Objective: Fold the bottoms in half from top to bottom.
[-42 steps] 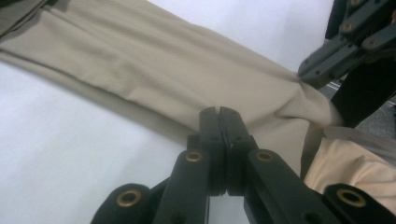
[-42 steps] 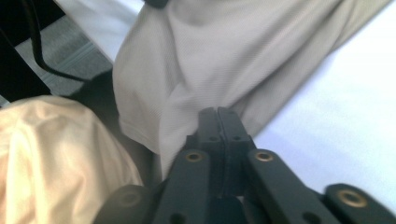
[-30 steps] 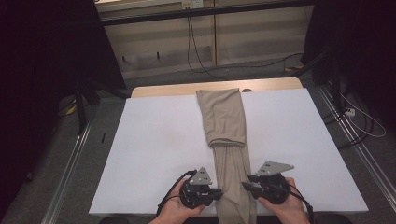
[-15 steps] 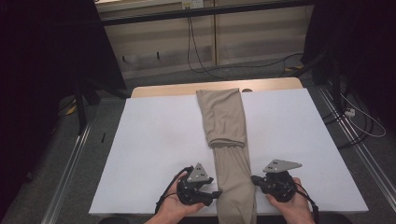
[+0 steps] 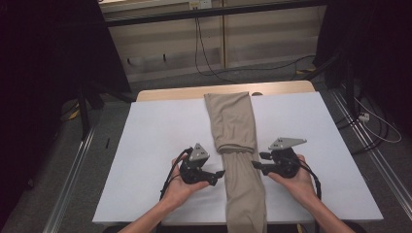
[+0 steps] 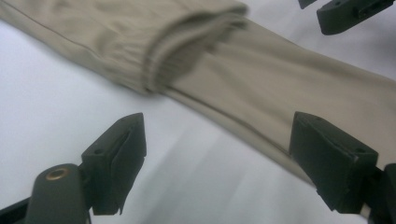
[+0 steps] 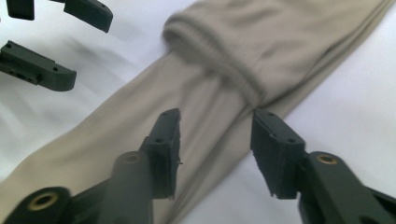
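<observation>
Folded beige trousers [image 5: 236,126] lie in a long strip down the middle of the white table [image 5: 155,141], from the far edge to the near edge. An upper layer ends in an elastic band [image 5: 237,148] across the strip. My left gripper [image 5: 221,173] is open just left of the strip, below the band, jaws pointing at the cloth. My right gripper [image 5: 256,165] is open at the strip's right edge, opposite it. In the left gripper view the wide jaws of the left gripper [image 6: 219,158] frame table and cloth edge [image 6: 261,93]. The right gripper [image 7: 217,149] hovers over the cloth [image 7: 201,107].
A bare wooden strip [image 5: 170,93] shows at the table's far edge. Metal rails [image 5: 73,179] run along both sides on the floor, with cables [image 5: 374,121] at the right. White surface lies open on either side of the trousers.
Both grippers have moved forward, away from the person, along the strip toward the elastic band. The right one also shifted slightly outward. The trousers have not moved.
</observation>
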Action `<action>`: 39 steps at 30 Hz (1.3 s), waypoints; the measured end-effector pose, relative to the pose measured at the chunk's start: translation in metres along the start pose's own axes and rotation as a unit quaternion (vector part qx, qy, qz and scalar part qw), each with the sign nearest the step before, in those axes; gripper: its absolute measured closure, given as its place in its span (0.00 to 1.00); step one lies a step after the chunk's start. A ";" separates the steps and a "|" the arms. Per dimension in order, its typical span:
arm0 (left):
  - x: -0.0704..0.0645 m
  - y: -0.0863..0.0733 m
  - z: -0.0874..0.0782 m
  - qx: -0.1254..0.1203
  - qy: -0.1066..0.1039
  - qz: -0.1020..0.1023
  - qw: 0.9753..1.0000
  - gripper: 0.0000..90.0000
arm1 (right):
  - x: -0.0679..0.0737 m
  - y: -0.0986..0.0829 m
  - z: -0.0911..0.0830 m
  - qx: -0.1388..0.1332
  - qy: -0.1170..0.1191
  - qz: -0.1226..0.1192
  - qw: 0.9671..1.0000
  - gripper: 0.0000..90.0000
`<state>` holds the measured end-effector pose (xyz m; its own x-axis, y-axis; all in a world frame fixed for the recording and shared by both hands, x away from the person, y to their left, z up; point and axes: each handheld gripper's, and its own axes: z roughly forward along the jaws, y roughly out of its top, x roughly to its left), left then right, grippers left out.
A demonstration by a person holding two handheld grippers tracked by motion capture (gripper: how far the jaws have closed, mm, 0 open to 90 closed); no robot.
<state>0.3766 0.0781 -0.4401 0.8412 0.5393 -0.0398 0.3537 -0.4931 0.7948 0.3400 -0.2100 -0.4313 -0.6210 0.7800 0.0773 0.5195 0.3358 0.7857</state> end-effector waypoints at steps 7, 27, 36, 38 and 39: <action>0.024 0.018 0.025 -0.002 0.026 0.004 1.000 0.32 | -0.012 0.028 0.030 -0.001 -0.029 -0.016 0.999 0.54; 0.052 0.022 0.042 -0.024 0.044 -0.018 0.999 0.65 | -0.020 0.024 0.056 0.006 -0.024 -0.045 0.999 0.87; 0.047 0.028 0.058 -0.002 0.025 -0.008 1.000 0.88 | -0.028 0.025 0.058 0.000 -0.014 -0.024 1.000 0.90; 0.046 0.029 0.057 -0.009 0.017 -0.018 1.000 0.93 | -0.027 0.027 0.057 0.002 -0.021 -0.026 0.999 0.93; 0.045 0.030 0.055 -0.007 0.012 -0.019 1.000 0.94 | -0.026 0.029 0.055 0.003 -0.022 -0.022 1.000 0.94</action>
<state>0.4479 0.0500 -0.4516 0.8177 0.5730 -0.0553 0.3783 -0.4624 0.8019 0.4035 -0.1913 -0.4444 -0.6173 0.7866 0.0153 0.4956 0.3737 0.7840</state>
